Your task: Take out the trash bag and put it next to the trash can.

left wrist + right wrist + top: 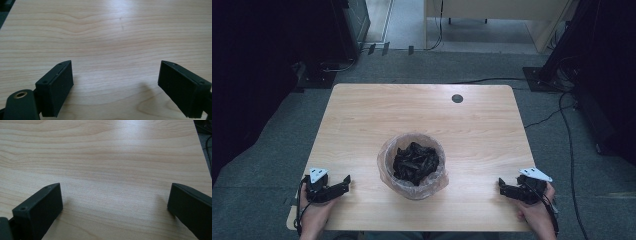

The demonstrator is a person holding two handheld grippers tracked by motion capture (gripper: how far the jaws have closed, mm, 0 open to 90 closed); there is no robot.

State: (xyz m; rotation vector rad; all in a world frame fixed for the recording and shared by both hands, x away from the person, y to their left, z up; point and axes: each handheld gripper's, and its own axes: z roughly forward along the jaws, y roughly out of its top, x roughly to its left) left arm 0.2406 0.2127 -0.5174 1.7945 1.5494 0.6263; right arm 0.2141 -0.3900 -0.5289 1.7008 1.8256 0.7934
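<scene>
Person's sitting at the wooden table (pixel 362 115) w/ a gripper in each hand, both resting near the front edge. Left gripper (pixel 346 181) is lying at the front-left corner, jaws pointing inward toward the middle; right gripper (pixel 502 185) is mirroring it at the front-right, jaws also pointing inward. Both are standing wide apart & holding nothing: in the left gripper view there's just bare wood grain showing between the two black pads (pixel 63 85), same in the right gripper view (pixel 43 205).

The thing they're facing is a small bin (pixel 413 165) lined w/ a clear plastic bag (pixel 384 162), sitting in the centre of the table toward the front, bag rim folded out over the edge. Inside it's holding a crumpled dark mass (pixel 415 161), prob black plastic or similar, can't tell exactly.

Key relation: bin is sitting betw. the two grippers, roughly on the line joining them, slightly further from the person. It's lying to the right of the left gripper & to the left of the right one. Left looks a bit nearer, tho neither is touching it; both are well apart from the bag. Bin's round, so no long axis to worry abt; I'm guessing each gripper is going to be heading for the bag rim on its own side
</scene>
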